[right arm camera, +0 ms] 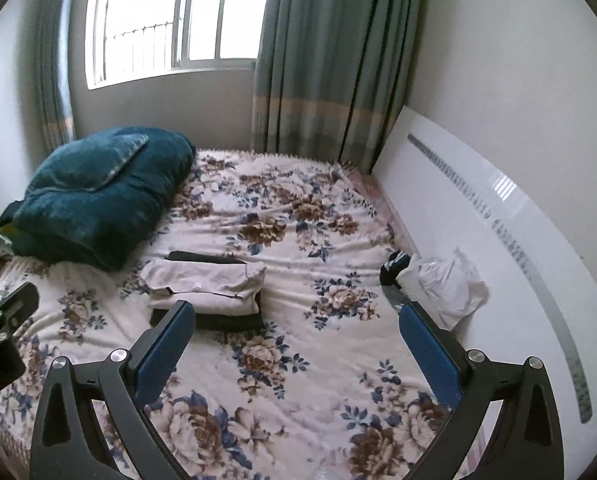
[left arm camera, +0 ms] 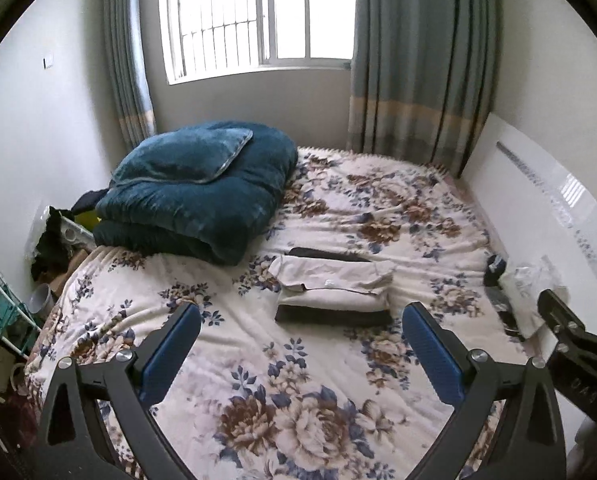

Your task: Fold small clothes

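Note:
A stack of folded clothes (left arm camera: 334, 292) lies mid-bed: cream garments on a dark one; it also shows in the right wrist view (right arm camera: 206, 292). A loose pile of unfolded clothes (left arm camera: 526, 296), white and dark, lies by the white headboard at the right; it also shows in the right wrist view (right arm camera: 438, 284). My left gripper (left arm camera: 302, 320) is open and empty, above the bed in front of the stack. My right gripper (right arm camera: 298, 320) is open and empty, between the stack and the loose pile. The right gripper shows at the right edge of the left wrist view (left arm camera: 570, 320).
The bed has a floral cover (left arm camera: 298, 380). A folded teal quilt with a pillow (left arm camera: 194, 184) sits at the far left corner. A white headboard (right arm camera: 498, 208) runs along the right. A window and grey-green curtains (left arm camera: 418, 60) are behind. Clutter and shelves (left arm camera: 2, 312) stand left of the bed.

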Demonstrator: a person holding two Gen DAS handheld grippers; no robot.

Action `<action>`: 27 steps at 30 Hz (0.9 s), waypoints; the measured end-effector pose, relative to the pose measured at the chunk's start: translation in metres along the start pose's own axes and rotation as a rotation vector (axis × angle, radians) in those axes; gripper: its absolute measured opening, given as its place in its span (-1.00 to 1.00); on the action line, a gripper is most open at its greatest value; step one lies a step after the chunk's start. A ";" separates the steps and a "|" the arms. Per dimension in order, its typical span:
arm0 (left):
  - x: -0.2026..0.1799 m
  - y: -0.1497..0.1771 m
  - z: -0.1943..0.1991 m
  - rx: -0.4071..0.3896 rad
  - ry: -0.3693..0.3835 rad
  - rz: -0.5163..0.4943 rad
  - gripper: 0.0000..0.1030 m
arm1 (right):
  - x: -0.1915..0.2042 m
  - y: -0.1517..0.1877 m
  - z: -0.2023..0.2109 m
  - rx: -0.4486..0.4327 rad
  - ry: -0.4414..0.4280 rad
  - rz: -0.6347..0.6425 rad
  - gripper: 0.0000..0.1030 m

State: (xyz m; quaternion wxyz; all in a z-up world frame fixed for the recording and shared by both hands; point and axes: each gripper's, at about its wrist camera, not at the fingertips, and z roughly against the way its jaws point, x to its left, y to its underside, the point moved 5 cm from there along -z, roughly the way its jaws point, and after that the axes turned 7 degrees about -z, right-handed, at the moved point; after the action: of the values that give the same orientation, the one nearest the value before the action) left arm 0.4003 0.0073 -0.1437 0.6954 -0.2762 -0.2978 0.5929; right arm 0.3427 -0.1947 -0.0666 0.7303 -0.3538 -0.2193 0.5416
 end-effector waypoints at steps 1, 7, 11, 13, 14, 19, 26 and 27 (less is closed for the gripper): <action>-0.002 0.000 0.015 -0.011 0.013 -0.004 1.00 | -0.002 0.000 0.014 -0.007 -0.005 0.001 1.00; -0.009 0.004 0.065 -0.044 0.036 -0.017 1.00 | -0.013 -0.001 0.084 -0.047 -0.036 -0.002 1.00; -0.006 0.007 0.087 -0.062 0.038 -0.009 1.00 | -0.023 -0.002 0.118 -0.067 -0.052 -0.009 1.00; -0.004 0.008 0.094 -0.068 0.041 -0.002 1.00 | -0.027 -0.002 0.132 -0.079 -0.059 -0.012 1.00; -0.003 0.008 0.097 -0.069 0.037 -0.003 1.00 | -0.029 -0.002 0.140 -0.084 -0.062 -0.011 1.00; 0.000 0.009 0.111 -0.085 0.033 -0.001 1.00 | -0.035 -0.001 0.165 -0.105 -0.064 -0.008 1.00; 0.002 0.013 0.124 -0.091 0.004 0.002 1.00 | -0.037 0.003 0.176 -0.105 -0.075 0.001 1.00; 0.003 0.012 0.126 -0.095 -0.003 0.004 1.00 | -0.037 0.004 0.176 -0.105 -0.075 0.003 1.00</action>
State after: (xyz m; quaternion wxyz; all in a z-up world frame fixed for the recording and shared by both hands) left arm 0.2990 0.0164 -0.0678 0.6799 -0.3084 -0.3263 0.5797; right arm 0.2046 -0.1798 0.0483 0.7012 -0.3713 -0.2743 0.5433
